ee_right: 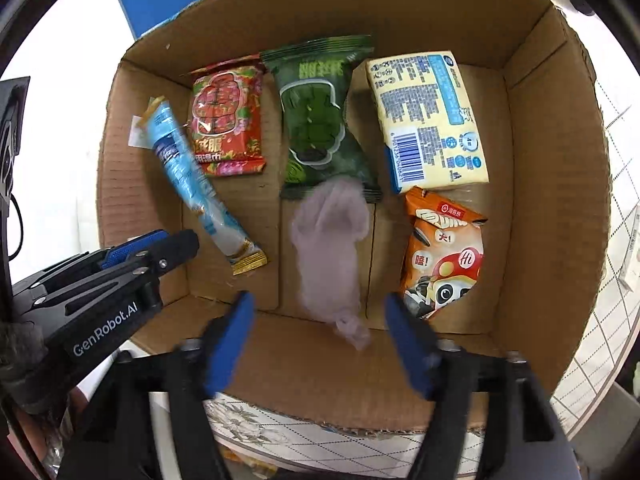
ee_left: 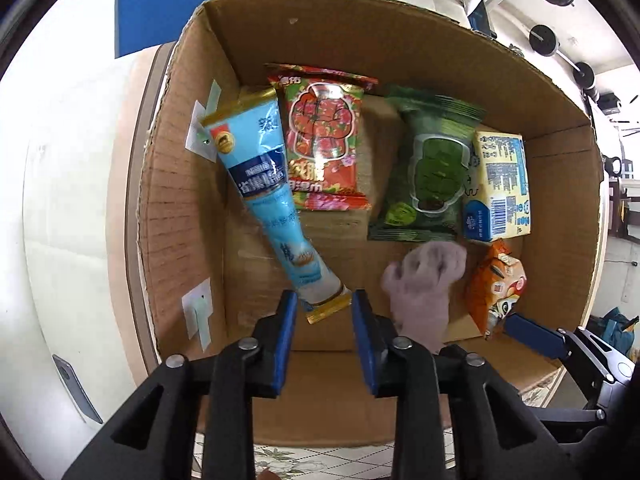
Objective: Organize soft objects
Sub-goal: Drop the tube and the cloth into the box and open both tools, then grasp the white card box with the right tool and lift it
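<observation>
Below both my tools sits the open cardboard box (ee_right: 556,184), and everything soft is already inside it. Along its far wall, ahead of my fingers, lie the yellow tissue pack (ee_right: 428,120), the green wipes packet (ee_right: 320,120) and the red wipes packet (ee_right: 226,116); the orange snack bag (ee_right: 442,256) lies nearer, off my right gripper's right finger.

The long blue tube (ee_left: 264,196) runs diagonally away from my left gripper (ee_left: 324,320), its gold crimped end between the spread jaws but touching neither pad, so that tool grips nothing. Its long axis points ahead and leftward, toward the box's left wall.

The small purple plush glove (ee_right: 328,248) lies straight ahead of my right gripper (ee_right: 320,344), cuff nearest, fingers pointing away. Those jaws are spread wide and hold nothing. I judge my right hand better placed for the glove, my left for the tube.
</observation>
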### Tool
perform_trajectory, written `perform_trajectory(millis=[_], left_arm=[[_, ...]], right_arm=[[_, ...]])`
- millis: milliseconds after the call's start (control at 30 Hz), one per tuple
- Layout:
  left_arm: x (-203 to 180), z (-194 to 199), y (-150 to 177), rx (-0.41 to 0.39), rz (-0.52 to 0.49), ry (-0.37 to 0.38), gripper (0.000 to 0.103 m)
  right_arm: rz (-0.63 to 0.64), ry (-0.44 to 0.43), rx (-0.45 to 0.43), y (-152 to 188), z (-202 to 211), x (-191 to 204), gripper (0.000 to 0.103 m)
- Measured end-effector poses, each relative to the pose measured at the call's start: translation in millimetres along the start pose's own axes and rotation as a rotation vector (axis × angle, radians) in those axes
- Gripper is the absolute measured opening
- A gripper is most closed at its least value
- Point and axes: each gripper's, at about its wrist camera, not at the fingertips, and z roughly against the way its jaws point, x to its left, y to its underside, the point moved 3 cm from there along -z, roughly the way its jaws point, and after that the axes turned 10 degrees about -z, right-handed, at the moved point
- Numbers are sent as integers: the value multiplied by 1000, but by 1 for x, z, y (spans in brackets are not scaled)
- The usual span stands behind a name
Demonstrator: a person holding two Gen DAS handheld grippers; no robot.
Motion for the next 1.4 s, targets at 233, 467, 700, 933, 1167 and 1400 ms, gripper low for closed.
perform_trajectory(millis=[233, 467, 700, 933, 1167, 1400], left_arm=[[-4, 31, 22, -96, -3, -42, 92], [-10, 60, 46, -193, 20, -48, 92], [-25, 84, 71, -280, -7, -89, 92], [-45, 104, 74, -331, -14, -111, 92], [-87, 103, 55, -332, -2, -88, 93], [-141, 62, 16, -288, -10, -119, 93]], right_arm=[[49, 122, -106, 10, 25, -16, 94], [75, 177, -203, 27, 52, -29, 96], [90, 133, -253, 52, 77, -29, 96], [57, 48, -264, 61, 91, -45, 96], [-126, 14, -292, 47, 116, -137, 96], [-421, 125, -282, 9, 108, -296, 96]])
